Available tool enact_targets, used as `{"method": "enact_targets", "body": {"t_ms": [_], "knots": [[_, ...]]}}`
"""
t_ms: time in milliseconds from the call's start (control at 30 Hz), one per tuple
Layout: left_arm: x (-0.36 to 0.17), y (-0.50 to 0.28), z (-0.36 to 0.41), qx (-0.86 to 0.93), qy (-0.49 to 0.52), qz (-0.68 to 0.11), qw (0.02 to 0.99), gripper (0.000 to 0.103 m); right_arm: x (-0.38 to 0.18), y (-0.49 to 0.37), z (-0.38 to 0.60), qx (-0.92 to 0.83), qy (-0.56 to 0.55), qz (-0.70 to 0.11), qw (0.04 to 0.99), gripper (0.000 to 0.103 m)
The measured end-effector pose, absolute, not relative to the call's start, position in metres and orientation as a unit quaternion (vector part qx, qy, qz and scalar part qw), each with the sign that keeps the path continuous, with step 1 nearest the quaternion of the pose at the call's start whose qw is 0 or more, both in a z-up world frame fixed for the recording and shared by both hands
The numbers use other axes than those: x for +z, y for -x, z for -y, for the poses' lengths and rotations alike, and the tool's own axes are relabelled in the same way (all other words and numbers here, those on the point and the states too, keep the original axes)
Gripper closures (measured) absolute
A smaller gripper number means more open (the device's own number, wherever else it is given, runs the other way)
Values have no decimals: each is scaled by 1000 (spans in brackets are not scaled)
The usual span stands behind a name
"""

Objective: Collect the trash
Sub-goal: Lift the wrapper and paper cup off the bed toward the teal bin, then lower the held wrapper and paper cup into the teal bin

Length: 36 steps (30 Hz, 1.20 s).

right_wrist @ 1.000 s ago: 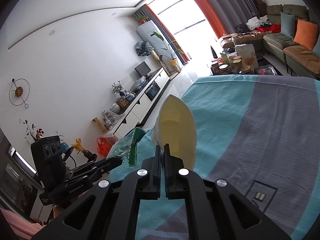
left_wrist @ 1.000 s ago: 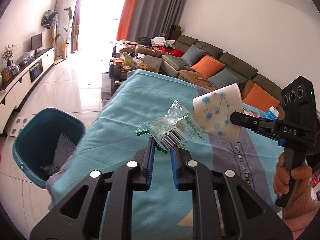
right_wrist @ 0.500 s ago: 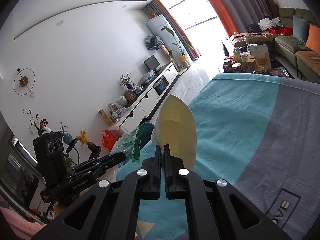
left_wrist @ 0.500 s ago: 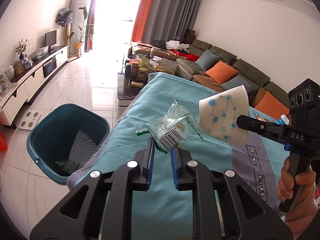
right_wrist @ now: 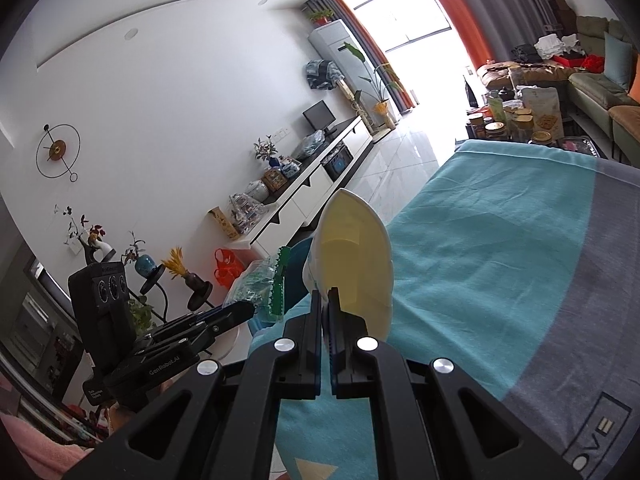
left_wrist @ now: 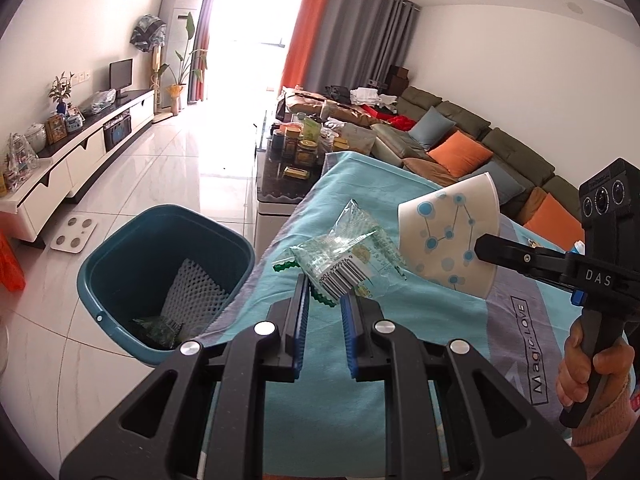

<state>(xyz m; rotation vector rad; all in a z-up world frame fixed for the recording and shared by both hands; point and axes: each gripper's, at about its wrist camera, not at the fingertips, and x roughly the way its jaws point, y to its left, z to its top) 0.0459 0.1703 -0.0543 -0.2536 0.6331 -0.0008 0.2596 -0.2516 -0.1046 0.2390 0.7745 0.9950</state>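
Note:
In the left wrist view my left gripper (left_wrist: 325, 292) is shut on a clear plastic wrapper (left_wrist: 348, 252) with a barcode and a green serrated edge, held over the table's left edge. To its right, my right gripper (left_wrist: 482, 246) is shut on a flattened white paper cup (left_wrist: 448, 228) with blue dots. The right wrist view shows that gripper (right_wrist: 325, 300) pinching the cup (right_wrist: 356, 256), with the left gripper (right_wrist: 244, 311) and wrapper (right_wrist: 258, 284) to its left. A teal bin (left_wrist: 120, 264) stands on the floor below and left of the wrapper, holding a white foam net and another wrapper.
The table wears a teal and grey cloth (left_wrist: 360, 400). Beyond it are a low table crowded with jars (left_wrist: 296, 148) and a long sofa (left_wrist: 460, 148). A white TV cabinet (left_wrist: 80, 156) lines the left wall; a bathroom scale (left_wrist: 74, 234) lies on the tiles.
Both grippers have travelled together toward the bin side of the table, each keeping its grip. The bin now looks larger and closer in the left wrist view.

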Motion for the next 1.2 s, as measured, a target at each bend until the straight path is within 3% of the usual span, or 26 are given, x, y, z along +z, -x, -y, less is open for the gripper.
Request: {"method": "enact_targets", "body": {"t_ms": [1200], "knots": [[-52,-28,-207,65,143,-302,940,87,-109,-262,186,503,-77,-381,772,101]]}}
